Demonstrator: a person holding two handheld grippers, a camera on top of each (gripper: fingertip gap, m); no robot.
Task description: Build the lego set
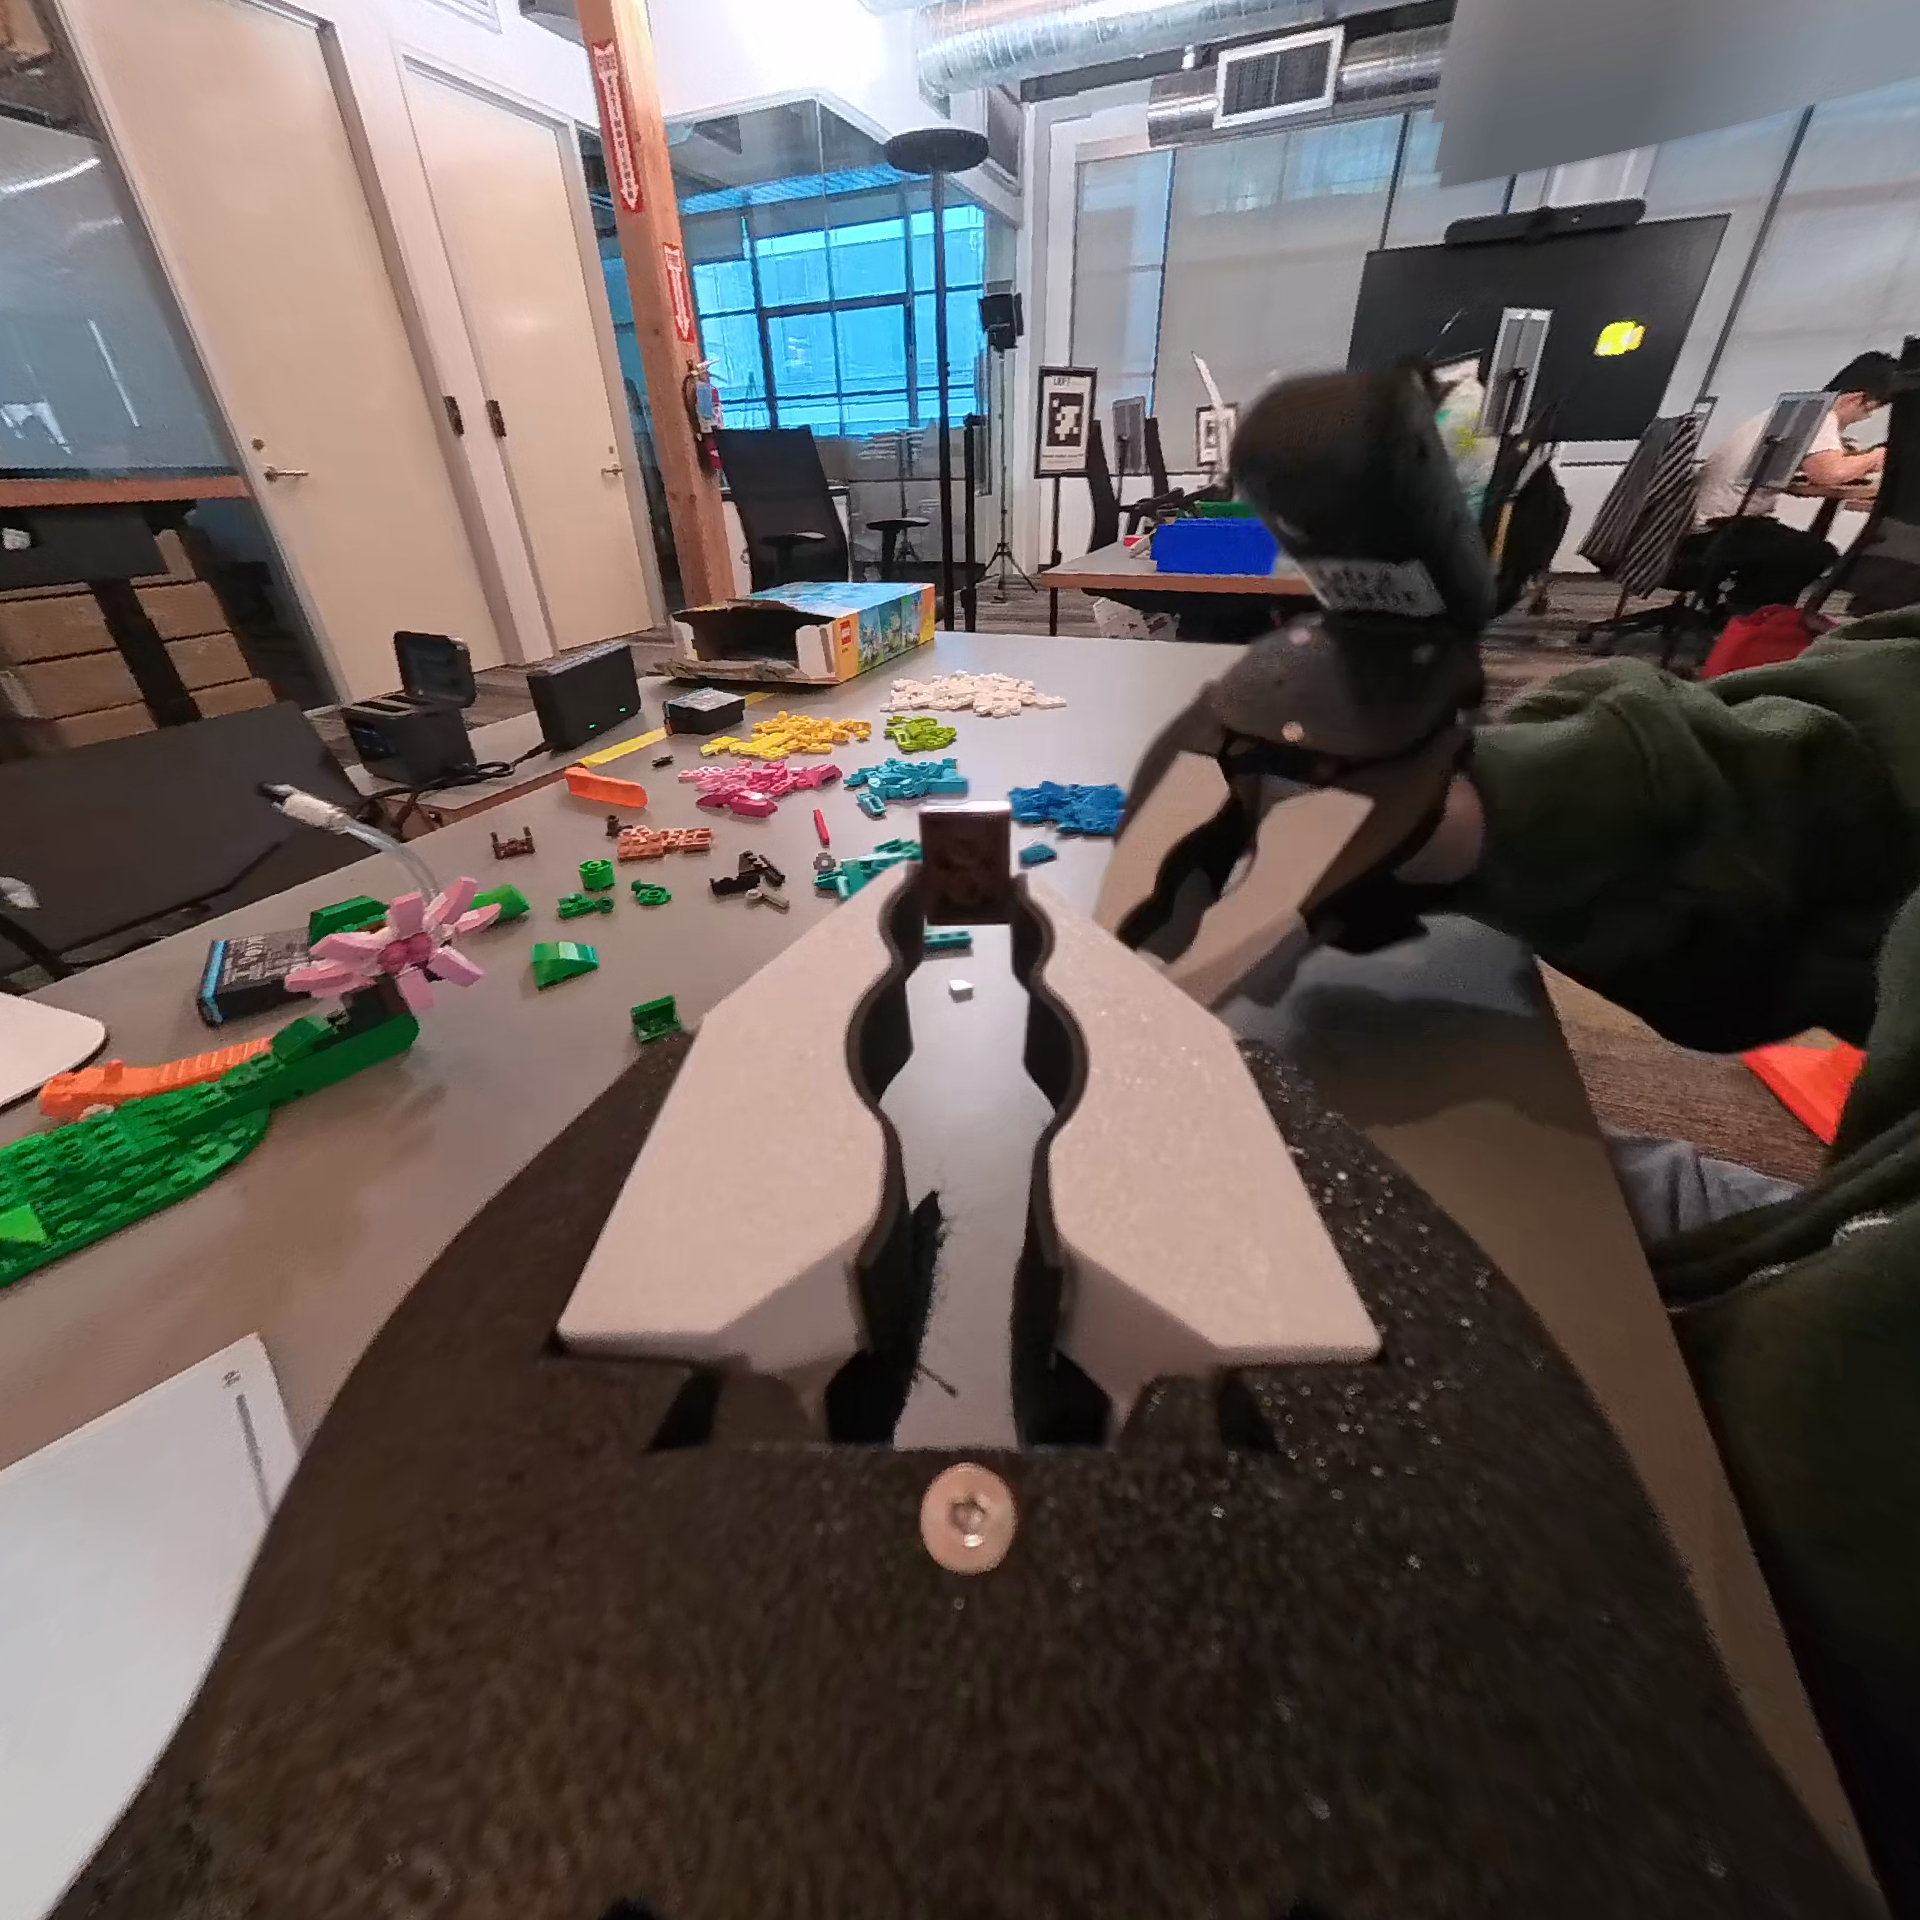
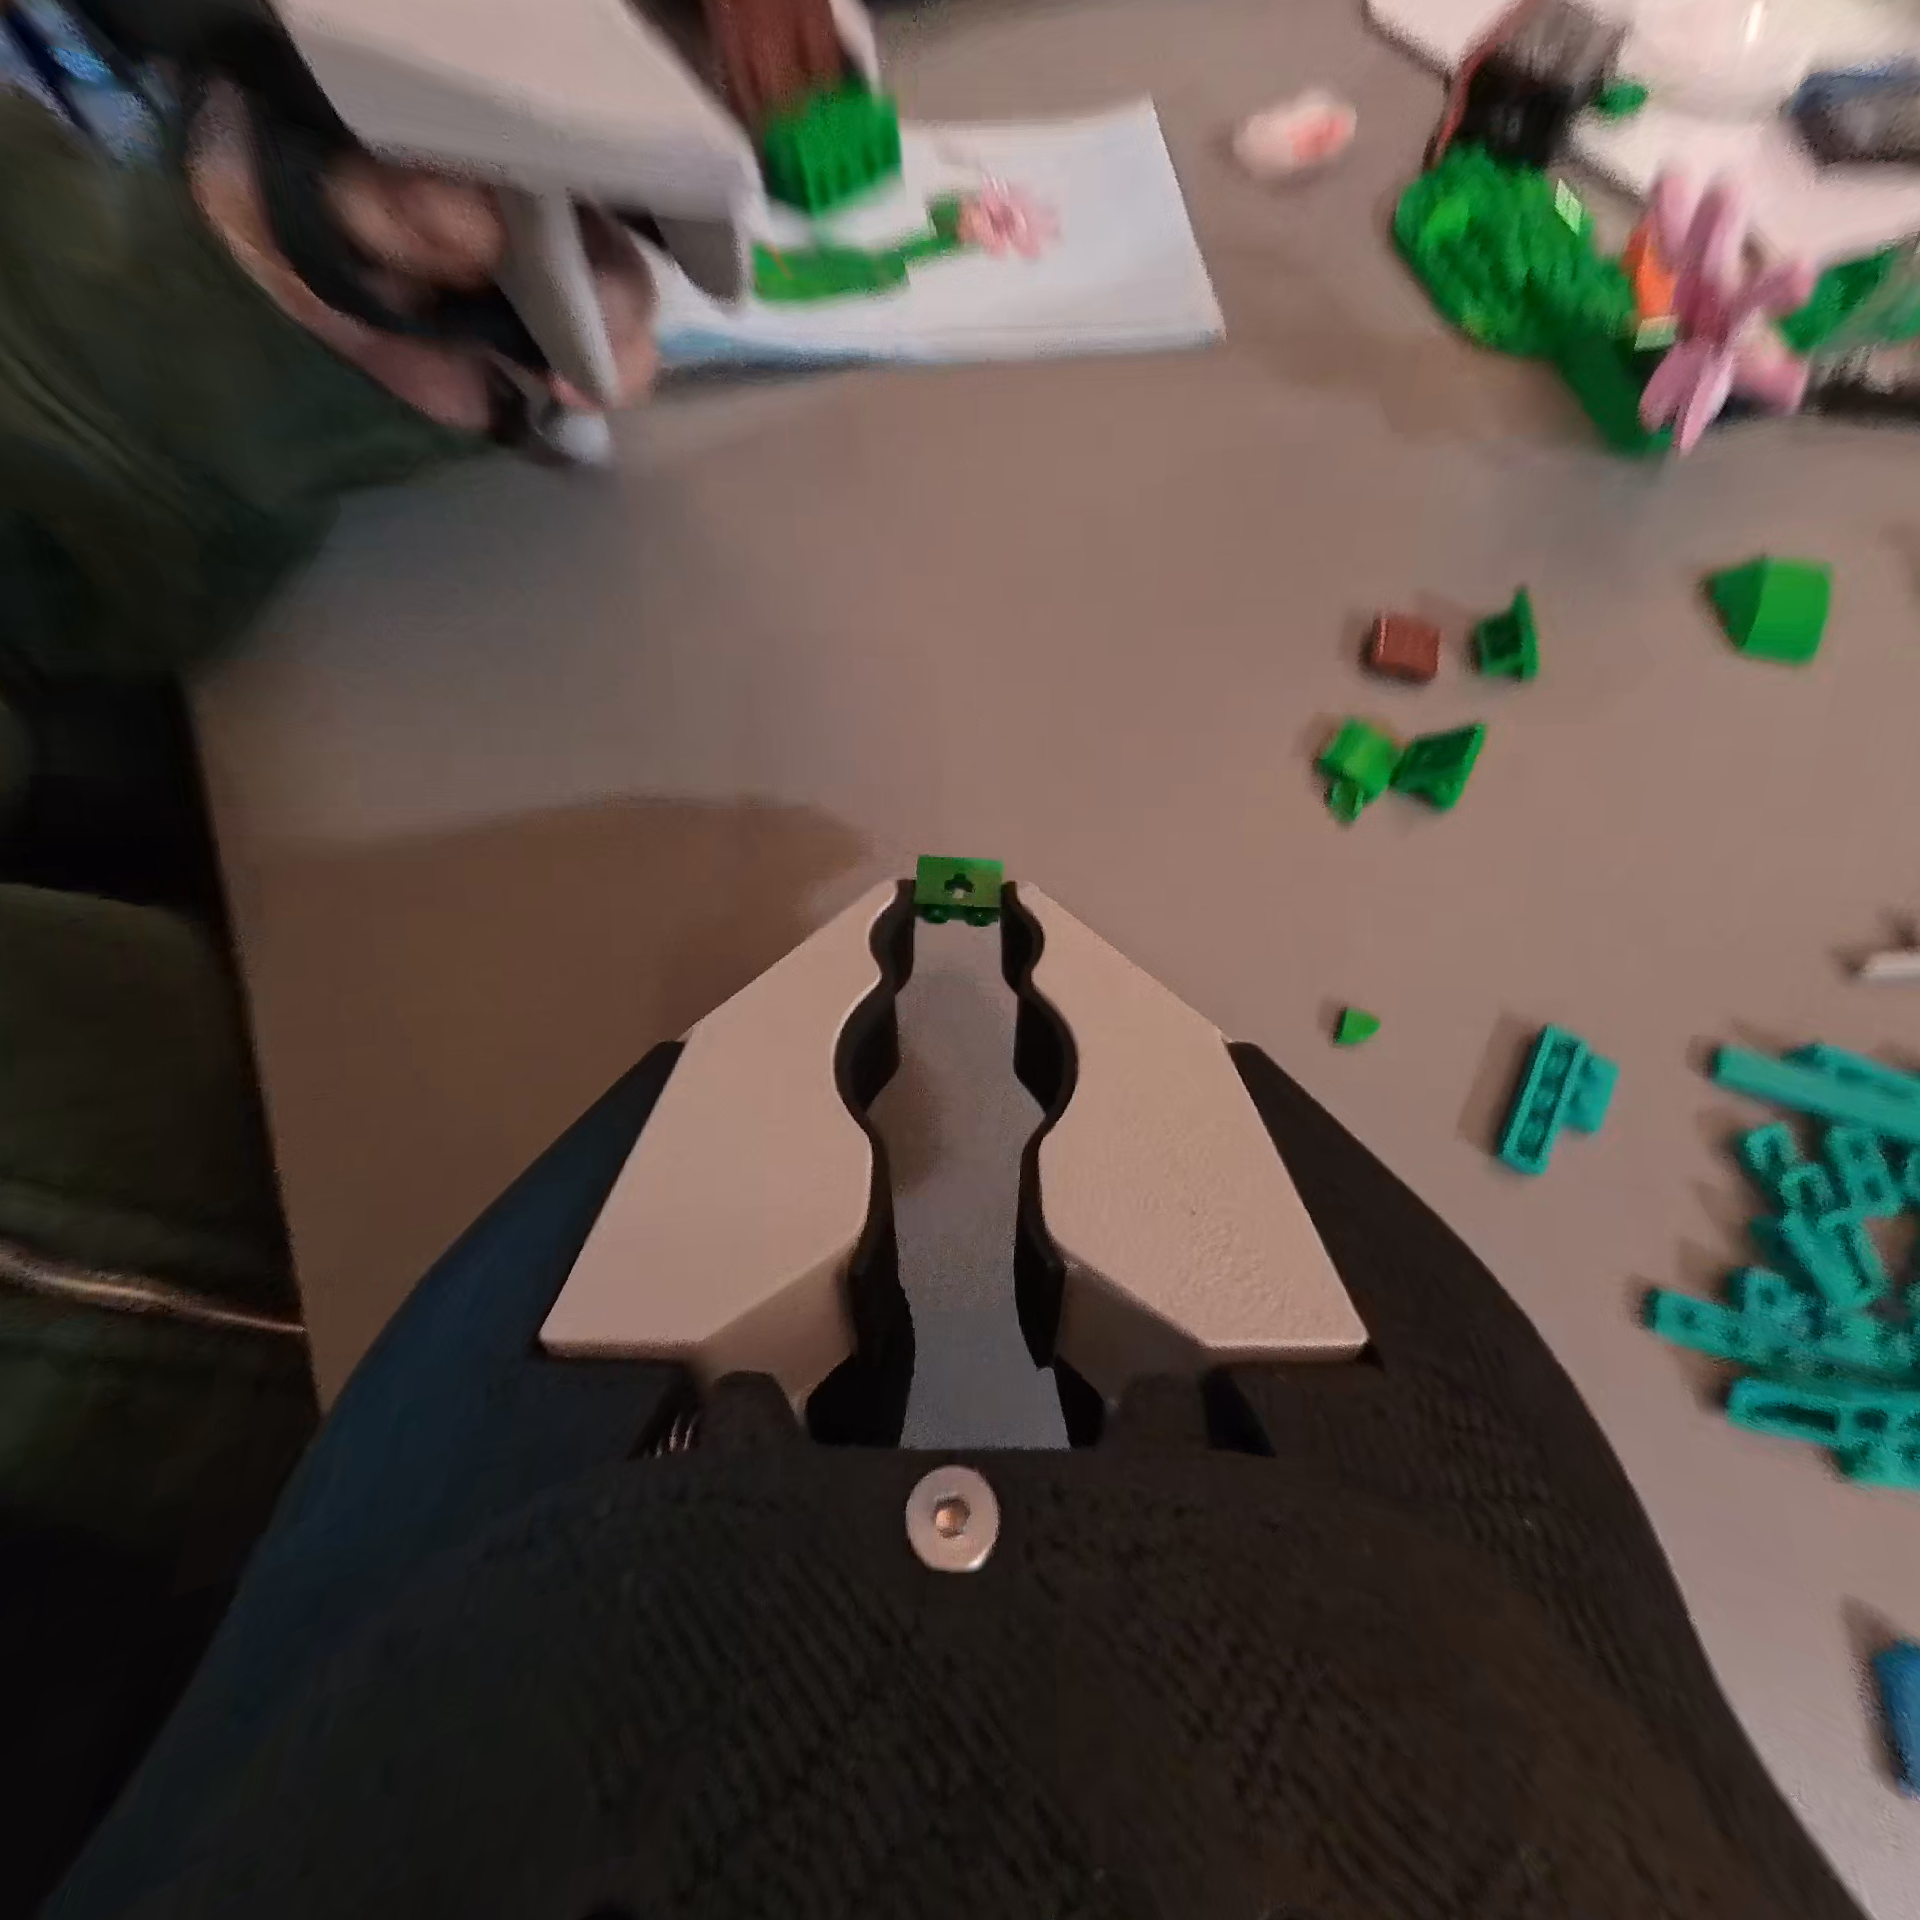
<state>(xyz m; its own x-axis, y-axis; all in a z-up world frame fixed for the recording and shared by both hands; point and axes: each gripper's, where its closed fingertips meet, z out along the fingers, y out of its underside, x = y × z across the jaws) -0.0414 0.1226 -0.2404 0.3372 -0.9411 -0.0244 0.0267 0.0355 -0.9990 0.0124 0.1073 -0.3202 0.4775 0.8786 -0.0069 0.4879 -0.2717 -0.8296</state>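
Both grippers pinch small lego pieces above the grey table (image 2: 623,644).

The left gripper (image 1: 964,883) clamps a brown brick (image 1: 964,868) at its fingertips; from the right wrist view a green studded piece seems joined beneath it. The right gripper (image 2: 958,896) nips a tiny green piece (image 2: 958,885) by its side walls. Both look light, rigid, glossy plastic — slippery, best squeezed on flat opposite faces, studs left free for mating. Loose teal pieces (image 2: 1808,1278) and the green leafy build with a pink flower (image 1: 400,951) lie well apart — the petals are probably easy to knock off.
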